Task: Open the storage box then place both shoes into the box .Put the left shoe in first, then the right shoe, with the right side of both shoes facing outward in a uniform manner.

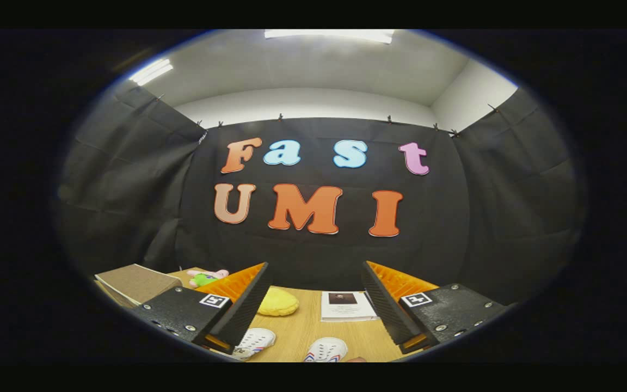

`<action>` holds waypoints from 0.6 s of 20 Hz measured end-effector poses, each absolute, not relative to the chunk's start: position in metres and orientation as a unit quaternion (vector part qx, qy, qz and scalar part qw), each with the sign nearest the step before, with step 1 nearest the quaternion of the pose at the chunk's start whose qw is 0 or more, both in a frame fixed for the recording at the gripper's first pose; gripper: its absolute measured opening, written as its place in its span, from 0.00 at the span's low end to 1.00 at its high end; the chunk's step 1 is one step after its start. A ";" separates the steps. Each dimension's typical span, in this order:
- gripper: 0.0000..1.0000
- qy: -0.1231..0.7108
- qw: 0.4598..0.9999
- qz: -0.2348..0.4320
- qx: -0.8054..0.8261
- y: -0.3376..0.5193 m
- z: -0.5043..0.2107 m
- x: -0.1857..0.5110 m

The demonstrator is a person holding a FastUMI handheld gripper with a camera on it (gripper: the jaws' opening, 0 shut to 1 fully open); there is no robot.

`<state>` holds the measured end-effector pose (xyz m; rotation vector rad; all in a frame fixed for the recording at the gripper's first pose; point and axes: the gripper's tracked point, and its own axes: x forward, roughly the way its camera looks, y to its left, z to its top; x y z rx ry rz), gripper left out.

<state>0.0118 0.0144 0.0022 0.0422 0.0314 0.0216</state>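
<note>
Two small white shoes with red and blue stripes lie on the wooden table (302, 326). One shoe (256, 342) sits by the left finger, partly hidden behind it. The other shoe (326, 349) lies between the two fingers, low and near. My gripper (316, 277) is open, raised above the table, with nothing between its fingers. A brown storage box (136, 283) with its lid shut stands to the left, beyond the left finger.
A yellow soft cushion-like thing (278, 302) lies on the table beyond the left shoe. A white booklet (347, 306) rests near the right finger. A small pink and green plush toy (207, 276) sits behind the box. Black cloth walls close the booth.
</note>
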 end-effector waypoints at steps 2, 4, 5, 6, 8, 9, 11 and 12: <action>0.99 0.023 0.999 0.011 0.027 0.014 0.000 0.014; 0.99 0.030 0.999 0.014 0.031 0.017 -0.002 0.015; 0.99 0.033 0.999 0.015 0.032 0.017 -0.001 0.015; 0.99 0.035 0.999 0.016 0.033 0.018 0.000 0.015; 0.98 0.035 0.999 0.019 0.035 0.021 0.004 0.017; 0.99 0.033 0.998 0.025 0.038 0.026 0.006 0.017; 0.99 0.035 0.997 0.041 0.048 0.038 0.007 0.016; 0.99 0.039 0.997 0.049 0.053 0.042 0.005 0.017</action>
